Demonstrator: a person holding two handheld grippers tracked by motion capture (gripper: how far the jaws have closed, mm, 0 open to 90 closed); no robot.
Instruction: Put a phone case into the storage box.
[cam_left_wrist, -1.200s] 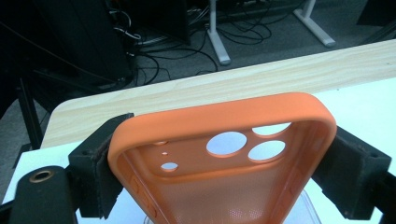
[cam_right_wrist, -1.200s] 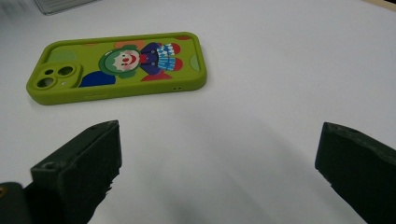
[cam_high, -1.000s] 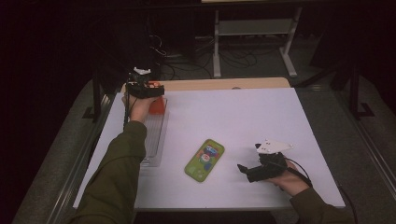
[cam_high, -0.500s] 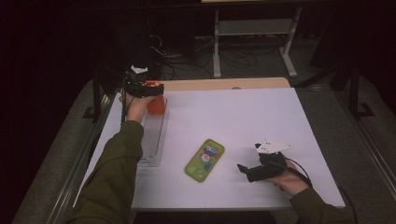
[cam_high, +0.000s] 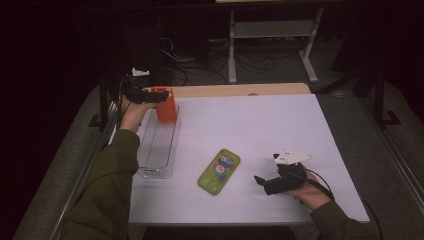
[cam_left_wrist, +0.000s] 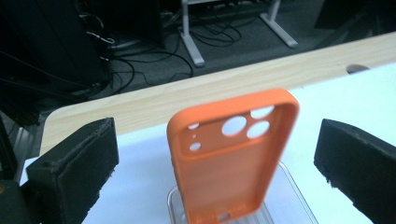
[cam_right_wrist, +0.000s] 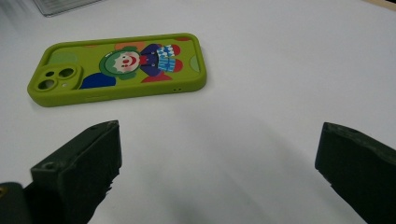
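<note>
My right gripper (cam_high: 261, 181): near the front right corner of the surface (cam_high: 280, 120), lying low in my hand, jaws spread wide with nothing between them; in the right gripper view (cam_right_wrist: 219, 172) it looks straight at the green case.
Green phone case (cam_high: 219, 171): flat on the surface near the front edge, about the middle, printed back up with a clown picture (cam_right_wrist: 140, 59); apart from both grippers.
Clear tray (cam_high: 159, 145): long, ribbed and transparent, running front to back along the left edge.
Orange phone case (cam_high: 166, 105): standing upright on its short end at the far end of the tray, close to the far left corner; in the left gripper view (cam_left_wrist: 233, 158) the camera cutouts are at the top and the hollow side faces me.
My left gripper (cam_high: 159, 95): at the orange case, jaws just opened wide, the case between them with a clear gap to each pad (cam_left_wrist: 79, 163), so it is let go.
How the orange case will handle: my guess is light, soft and bendy, a thin shell that flexes if squeezed hard, and tippy while on end.
Where I would take it: across the two long side rims, about mid-height, with a gentle squeeze.
Risk: a brushing jaw could knock it over as I pull away.
</note>
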